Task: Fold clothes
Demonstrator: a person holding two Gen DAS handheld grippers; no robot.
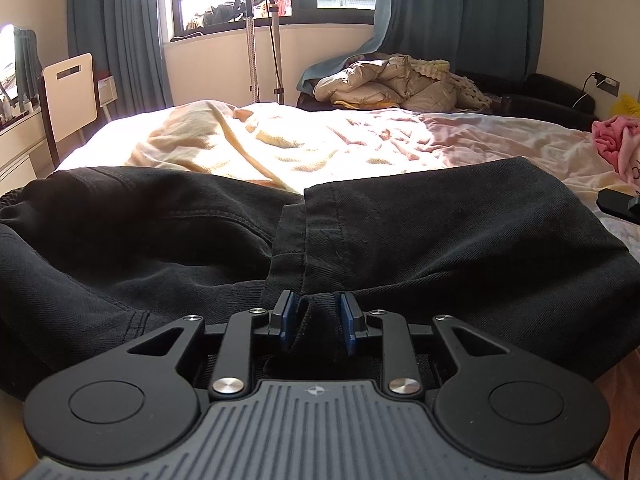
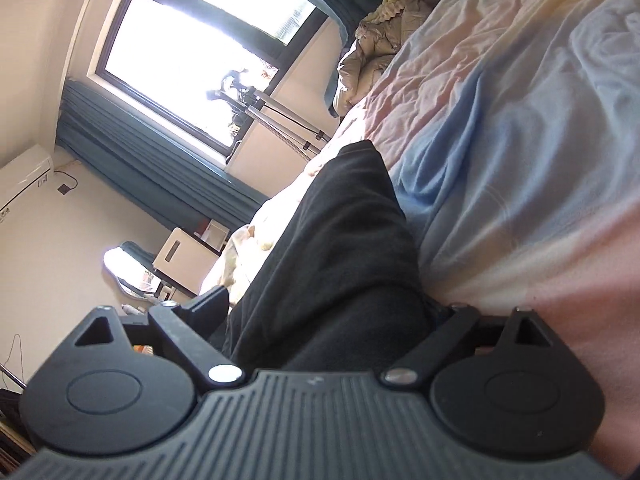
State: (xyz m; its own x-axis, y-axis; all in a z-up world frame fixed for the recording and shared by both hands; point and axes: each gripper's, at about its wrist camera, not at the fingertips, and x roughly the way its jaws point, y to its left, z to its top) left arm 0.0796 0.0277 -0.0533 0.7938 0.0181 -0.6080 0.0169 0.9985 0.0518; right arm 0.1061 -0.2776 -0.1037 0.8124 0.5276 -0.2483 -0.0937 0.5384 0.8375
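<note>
Black trousers (image 1: 360, 232) lie across the rumpled pastel bedsheet (image 1: 360, 136) below teal curtains (image 1: 112, 20).

Black trousers (image 1: 400, 232) lying across near edge of bed, folded over: leg end with stitched hem (image 1: 308, 236) overlapping upper part, hem edge running vertically mid-frame. Elastic waistband (image 1: 12, 196) bunching at far left. Fabric dark twill, lightly creased, seams showing. In right wrist view, same trousers (image 2: 340, 248) appearing as dark folded mass tapering to rounded corner away from camera, near part filling space between fingers.
</note>
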